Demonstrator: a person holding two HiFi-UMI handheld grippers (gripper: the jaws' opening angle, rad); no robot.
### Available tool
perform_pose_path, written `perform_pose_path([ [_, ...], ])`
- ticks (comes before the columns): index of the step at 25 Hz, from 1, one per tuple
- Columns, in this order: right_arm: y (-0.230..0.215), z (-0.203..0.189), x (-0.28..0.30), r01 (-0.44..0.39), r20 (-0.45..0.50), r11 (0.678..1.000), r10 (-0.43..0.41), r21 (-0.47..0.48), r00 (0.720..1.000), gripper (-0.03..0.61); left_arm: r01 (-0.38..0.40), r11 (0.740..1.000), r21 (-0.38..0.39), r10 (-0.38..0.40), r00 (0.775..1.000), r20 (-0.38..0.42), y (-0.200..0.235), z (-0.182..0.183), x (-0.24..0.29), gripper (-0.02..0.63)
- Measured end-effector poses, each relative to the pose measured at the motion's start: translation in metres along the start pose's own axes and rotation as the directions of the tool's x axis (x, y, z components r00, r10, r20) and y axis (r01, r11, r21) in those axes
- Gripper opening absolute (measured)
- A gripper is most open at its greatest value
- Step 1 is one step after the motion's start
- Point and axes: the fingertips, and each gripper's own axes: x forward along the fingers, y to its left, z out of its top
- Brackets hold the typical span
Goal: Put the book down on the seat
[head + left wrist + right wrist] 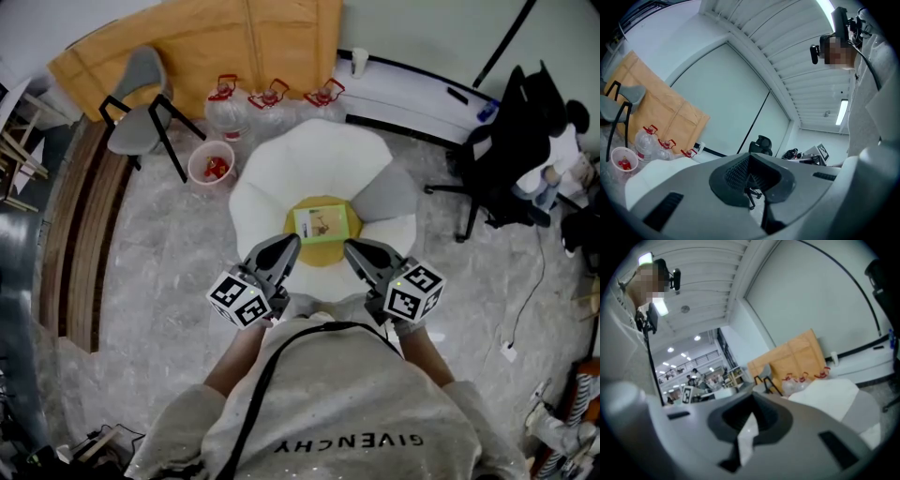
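The book [326, 223] lies flat on the yellow centre cushion [323, 255] of the white petal-shaped seat [281, 169], touched by neither tool; placement reads as complete. The left gripper [289, 246] and right gripper [352, 249] hover at the seat's near edge, each with jaws pressed together on nothing; any retreat should run straight back from the seat, clear of the cover, so the book is not nudged.

The marbled floor [150, 281] is taken up by the white seat [309, 159], with a bucket [212, 166], three bottles [270, 105], a grey chair [136, 94] and an office chair [506, 141] stood around it.
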Motion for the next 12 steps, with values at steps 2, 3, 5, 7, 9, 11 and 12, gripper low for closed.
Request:
perform_pose_path([
  [2,-0.0003,-0.0016,0.0022,-0.004,-0.01,1.0,0.004,-0.005,1.0,0.014,-0.005,1.0,-0.001,0.005,1.0,0.008,0.0033,-0.0009,-0.0008,0.023],
  [3,-0.0006,-0.003,0.0029,-0.007,-0.013,1.0,0.007,-0.007,1.0,0.014,-0.009,1.0,-0.005,0.009,1.0,0.01,0.0048,-0.0019,-0.0015,0.023],
  [5,-0.0008,-0.0053,0.0037,-0.008,-0.019,1.0,0.008,-0.003,1.0,0.014,-0.015,1.0,-0.014,0.015,1.0,0.008,0.0068,-0.0045,-0.0028,0.023],
  [7,-0.0009,-0.0053,0.0042,-0.002,-0.026,1.0,0.002,0.003,1.0,0.014,-0.017,1.0,-0.02,0.017,1.0,0.003,0.0082,-0.0058,-0.0019,0.023],
  [9,-0.0023,-0.0061,0.0046,0.003,-0.026,1.0,-0.002,0.005,1.0,0.014,-0.018,1.0,-0.023,0.018,1.0,-0.001,0.0092,-0.0053,-0.0005,0.023],
  [11,-0.0038,-0.0083,0.0043,0.007,-0.024,1.0,-0.007,0.007,1.0,0.014,-0.014,1.0,-0.026,0.014,1.0,-0.005,0.0098,-0.0069,0.0003,0.023],
  [12,-0.0048,-0.0091,0.0034,0.012,-0.024,1.0,-0.011,0.01,1.0,0.014,-0.01,1.0,-0.026,0.01,1.0,-0.007,0.0099,-0.0086,0.001,0.023],
])
